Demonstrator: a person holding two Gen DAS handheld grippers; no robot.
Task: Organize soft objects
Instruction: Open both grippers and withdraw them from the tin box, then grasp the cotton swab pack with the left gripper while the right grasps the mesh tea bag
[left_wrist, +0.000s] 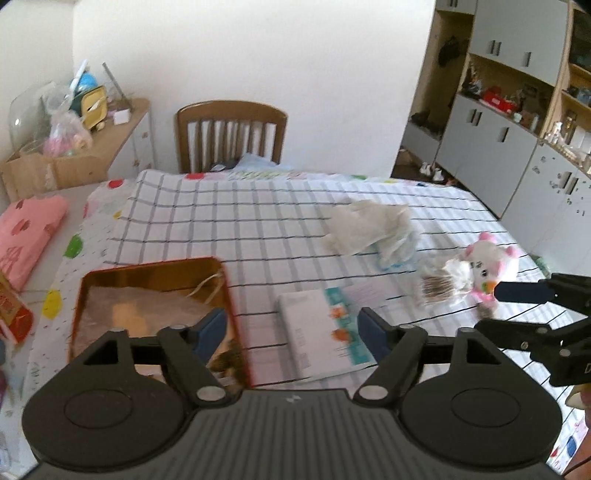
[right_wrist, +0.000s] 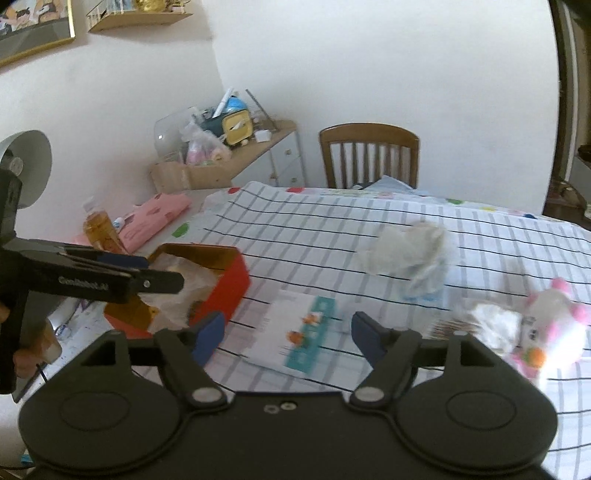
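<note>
Now we hold both the left gripper (left_wrist: 291, 325) and right gripper (right_wrist: 287, 328) spread apart, empty; the plush toy (left_wrist: 489, 269) lies at two o'clock on the table (left_wrist: 240, 221), the red tin (left_wrist: 147, 273) at ten.

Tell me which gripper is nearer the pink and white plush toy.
Right. The right gripper hangs open just beside the plush toy, toward the booklet. The left gripper, also open, is farther off, by the red tin across the booklet.
</note>
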